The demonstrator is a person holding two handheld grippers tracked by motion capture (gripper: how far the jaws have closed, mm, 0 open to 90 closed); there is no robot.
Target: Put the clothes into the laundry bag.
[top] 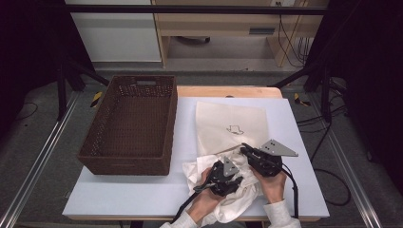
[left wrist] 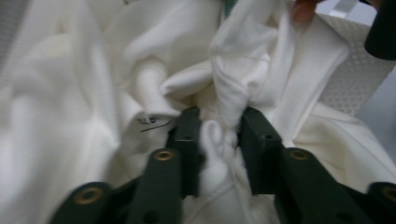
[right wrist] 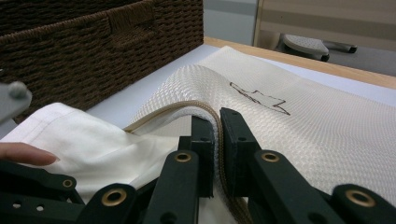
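Observation:
A cream mesh bag (top: pixel 233 123) with a small drawn mark lies flat on the table's right half. A crumpled white garment (top: pixel 199 171) spills from its near edge toward the person. My right gripper (top: pixel 244 149) is shut on the bag's zipper edge (right wrist: pixel 205 109) and lifts it into an arch. In the right gripper view the mesh bag (right wrist: pixel 303 130) stretches away, with the white garment (right wrist: pixel 93 144) under the raised lip. My left gripper (top: pixel 233 178) is sunk in the garment. In its own view the left gripper (left wrist: pixel 217 135) pinches a fold of the white garment (left wrist: pixel 70 93).
A brown woven basket (top: pixel 126 164) stands on the table's left half, close beside the bag; in the right gripper view the basket (right wrist: pixel 93 46) rises at the upper left. The white tabletop (top: pixel 119 190) runs bare in front of the basket. Black frame posts flank the table.

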